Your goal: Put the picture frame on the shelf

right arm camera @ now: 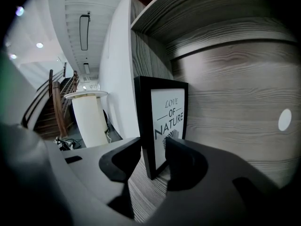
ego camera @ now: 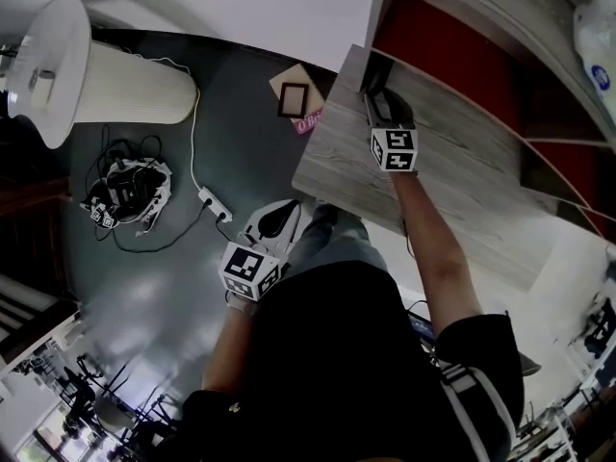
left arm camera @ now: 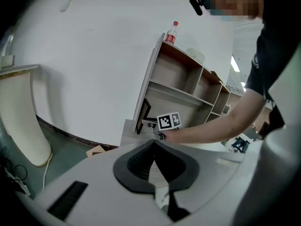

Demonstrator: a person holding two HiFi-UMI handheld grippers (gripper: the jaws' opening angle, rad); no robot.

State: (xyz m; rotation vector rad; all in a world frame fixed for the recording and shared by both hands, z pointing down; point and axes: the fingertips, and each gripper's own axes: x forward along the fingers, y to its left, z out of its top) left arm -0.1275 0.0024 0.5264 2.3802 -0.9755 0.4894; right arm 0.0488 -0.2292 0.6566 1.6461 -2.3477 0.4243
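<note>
The right claw (right arm camera: 153, 146) is open around the picture frame (right arm camera: 164, 117), which stands up on the shelf (right arm camera: 235, 98). The left claw (left arm camera: 154, 147) is closed and empty.

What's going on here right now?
A person is working with a hand-held gripper in each hand. The right gripper reaches into the wooden shelf, where the picture frame stands upright on the board. The frame sits between the open fingers, which do not seem to clamp it, so it looks already set down. The left gripper is shut and empty, held low by the person's side.
</note>
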